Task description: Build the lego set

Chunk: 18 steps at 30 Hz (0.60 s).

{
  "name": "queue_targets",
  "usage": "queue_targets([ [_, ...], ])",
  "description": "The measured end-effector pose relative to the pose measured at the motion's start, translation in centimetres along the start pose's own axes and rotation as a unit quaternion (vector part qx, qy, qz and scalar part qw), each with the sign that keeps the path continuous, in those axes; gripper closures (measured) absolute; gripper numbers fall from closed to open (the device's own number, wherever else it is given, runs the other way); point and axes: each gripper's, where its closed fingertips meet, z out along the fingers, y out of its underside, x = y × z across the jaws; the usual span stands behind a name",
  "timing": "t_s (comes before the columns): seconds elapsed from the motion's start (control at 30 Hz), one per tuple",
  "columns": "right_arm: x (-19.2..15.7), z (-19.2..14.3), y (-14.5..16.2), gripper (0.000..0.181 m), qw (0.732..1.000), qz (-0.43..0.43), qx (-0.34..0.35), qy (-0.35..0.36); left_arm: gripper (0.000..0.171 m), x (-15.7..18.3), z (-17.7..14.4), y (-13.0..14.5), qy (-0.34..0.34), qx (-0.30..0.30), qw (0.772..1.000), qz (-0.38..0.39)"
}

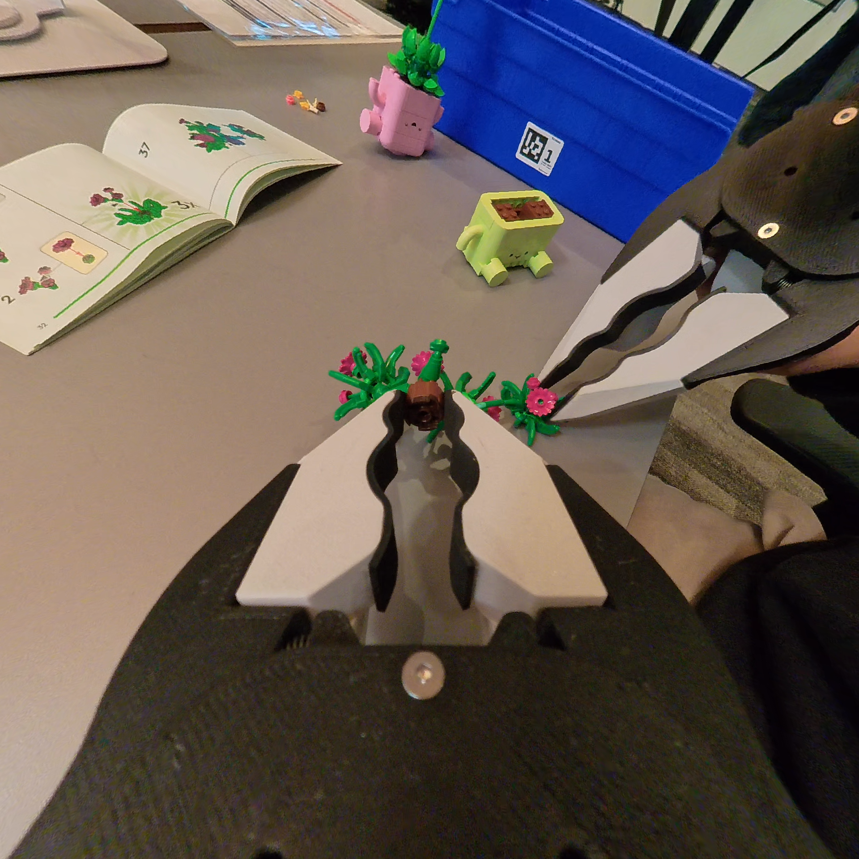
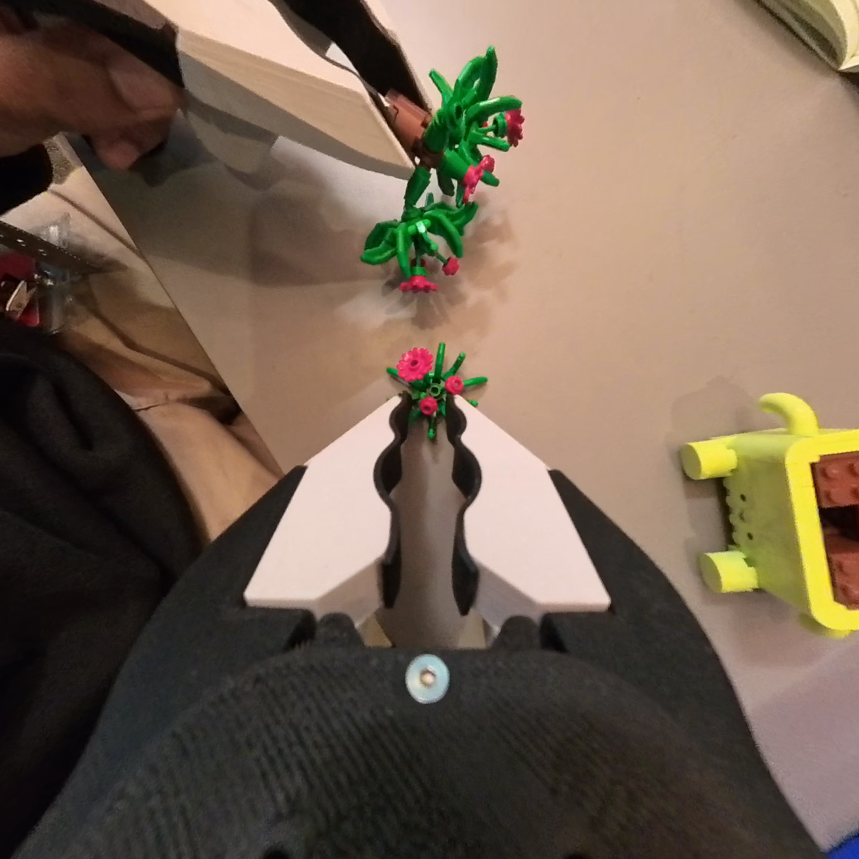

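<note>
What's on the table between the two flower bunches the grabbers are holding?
Another flower bunch lies there, loose on the table, between the left gripper's brown-based bunch and the right gripper's small bunch. The right wrist view shows it.

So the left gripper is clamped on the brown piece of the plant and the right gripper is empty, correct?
Not quite. In the right wrist view the right gripper is shut on a small flower sprig. The left gripper does hold the brown piece.

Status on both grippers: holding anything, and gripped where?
Left gripper pinches the brown round base of a green stem piece, stem pointing away. Right gripper holds a small flower cluster by its lower green stems, blooms beyond the tips.
</note>
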Motion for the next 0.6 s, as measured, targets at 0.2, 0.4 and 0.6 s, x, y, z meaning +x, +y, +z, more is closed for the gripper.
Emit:
queue_targets([
  [0.2,0.5,0.6,-0.1,0.168,1.000,0.009,0.002,0.011,0.158,0.0,0.0,0.0,0.001,0.000,1.000,0.000],
  [0.4,0.7,0.9,-0.5,0.171,1.000,0.011,0.011,0.012,0.158,0.0,0.0,0.0,0.001,-0.001,1.000,-0.001],
  [0.6,1.0,0.9,-0.9,0.171,0.999,0.022,0.026,0.010,0.158,0.0,0.0,0.0,0.002,-0.001,1.000,-0.002],
])
